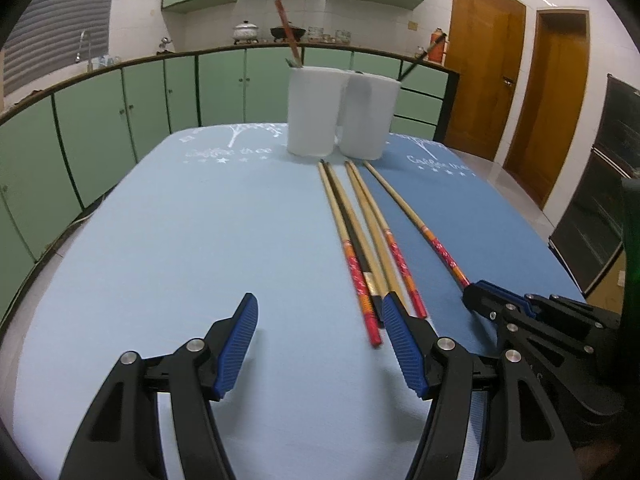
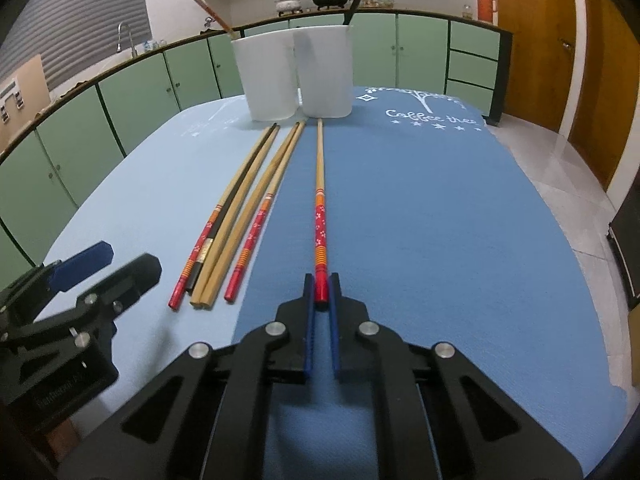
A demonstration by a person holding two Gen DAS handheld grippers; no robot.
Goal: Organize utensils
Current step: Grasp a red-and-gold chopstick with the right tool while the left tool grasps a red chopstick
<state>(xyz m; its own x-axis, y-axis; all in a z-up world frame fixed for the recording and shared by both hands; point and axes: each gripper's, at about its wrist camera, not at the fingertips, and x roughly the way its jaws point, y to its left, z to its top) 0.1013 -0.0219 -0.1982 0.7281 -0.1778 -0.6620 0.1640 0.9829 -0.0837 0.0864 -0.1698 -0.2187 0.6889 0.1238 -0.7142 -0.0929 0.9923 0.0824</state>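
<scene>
Right wrist view: my right gripper (image 2: 321, 292) has its jaws clenched on the red butt end of the lone chopstick (image 2: 319, 184), which lies flat on the tabletop (image 2: 440, 208), tip toward 12 o'clock just short of the right cup (image 2: 326, 72). Grip is only at the very end, so on lifting, the long shaft may pivot, droop or slip out. Tip could also knock the cup rim.

The loose chopstick bundle (image 2: 236, 216) sits at 10 o'clock, just beside the held one and apart from it. A sideways swing may scatter it. The left cup (image 2: 268, 76) touches the right cup or nearly; each already holds a stick.

My left gripper (image 1: 320, 340) hovers with jaws released and empty, its right finger overlapping the bundle's ends, so it could bump them.
</scene>
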